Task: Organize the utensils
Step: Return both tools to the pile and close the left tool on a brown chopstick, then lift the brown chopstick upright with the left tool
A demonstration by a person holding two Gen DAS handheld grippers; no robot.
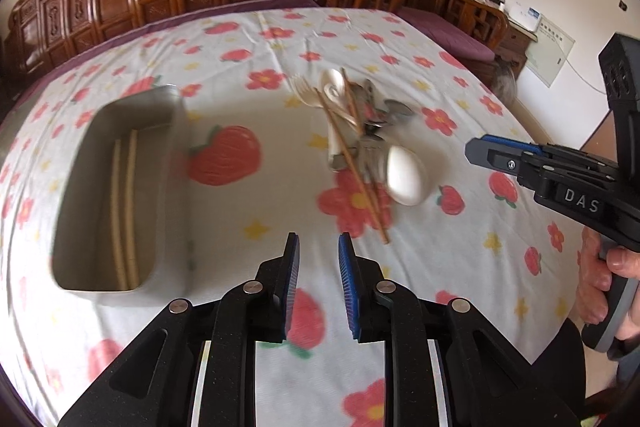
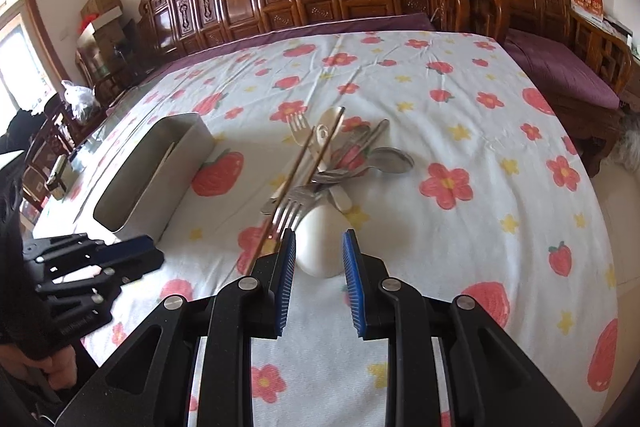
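Your utensils lie in a loose pile (image 2: 332, 163) near the middle of the bench (image 2: 460, 99), on its white cloth printed with strawberries and flowers. Most of the long pieces run from the near edge towards the carved wooden screen. Two brown chopsticks (image 2: 304, 171) cross the heap on a slant, their near ends pointing at your right claw (image 2: 319, 255). A metal fork (image 2: 290, 209) has its tines towards you, and a white spoon (image 2: 320, 243) lies with its bowl nearest. Left of the pile stands the grey oblong tray (image 1: 136, 115), with two pale sticks (image 1: 122, 211) lying along its length. Your left claw (image 1: 319, 259) hangs spread and empty over bare cloth. Your right claw is spread too, pinching nothing, the white spoon's bowl just beyond its tips.
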